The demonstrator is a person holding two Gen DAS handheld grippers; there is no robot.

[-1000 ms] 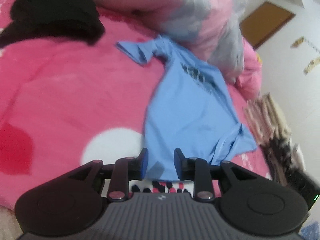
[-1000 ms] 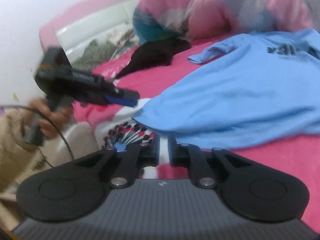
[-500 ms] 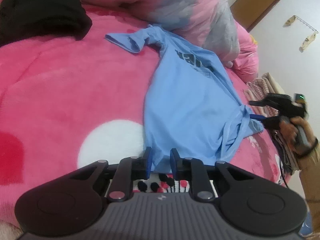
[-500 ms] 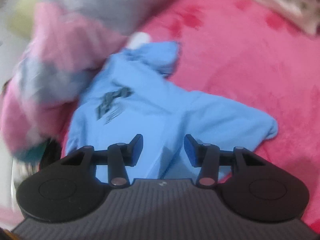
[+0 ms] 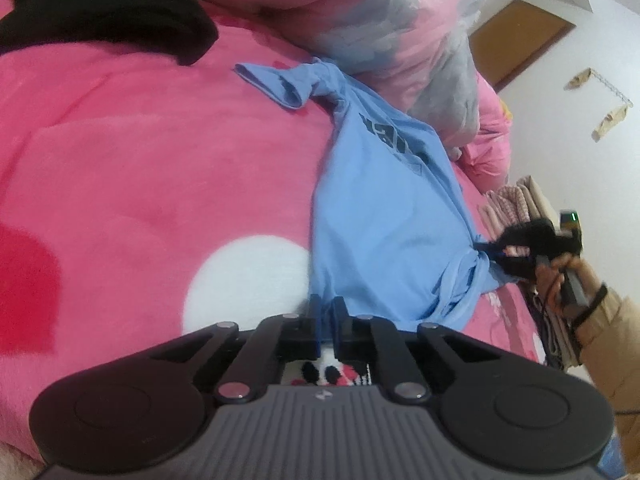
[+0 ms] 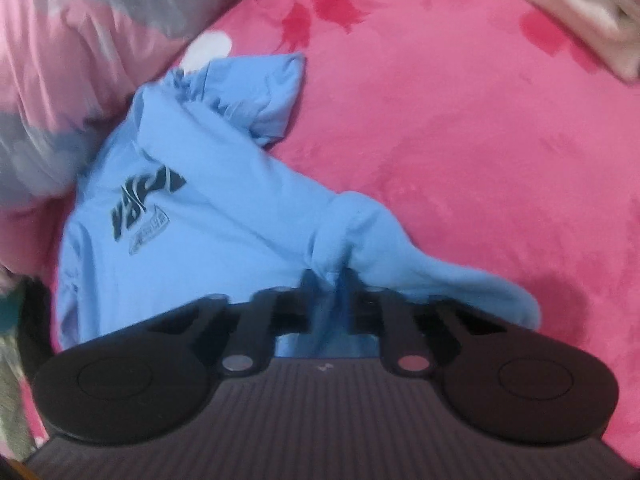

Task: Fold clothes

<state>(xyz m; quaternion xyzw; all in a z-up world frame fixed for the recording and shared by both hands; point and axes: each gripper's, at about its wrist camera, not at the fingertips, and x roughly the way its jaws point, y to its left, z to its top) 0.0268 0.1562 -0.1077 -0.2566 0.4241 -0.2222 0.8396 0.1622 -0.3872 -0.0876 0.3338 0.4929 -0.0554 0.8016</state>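
A light blue T-shirt (image 5: 380,220) with a dark chest print lies lengthwise on the pink bedspread (image 5: 140,180), one sleeve spread toward the far left. My left gripper (image 5: 327,308) is at the near hem corner, its jaws closing with the blue cloth pinched between them. In the left wrist view my right gripper (image 5: 490,250), held by a person's hand (image 5: 560,276), grips the other hem corner at the right. In the right wrist view the right gripper (image 6: 326,280) is shut on a bunched fold of the T-shirt (image 6: 208,248).
A black garment (image 5: 108,12) lies at the far left of the bed. A pink and grey quilt (image 5: 380,28) is heaped behind the shirt's collar end. Folded cloths (image 5: 520,204) are stacked off the bed's right side. A brown door (image 5: 516,40) is in the far wall.
My right gripper swung across from the left side to the shirt's right hem corner, opened, then shut on the cloth. My left gripper's jaws narrowed onto the near hem.
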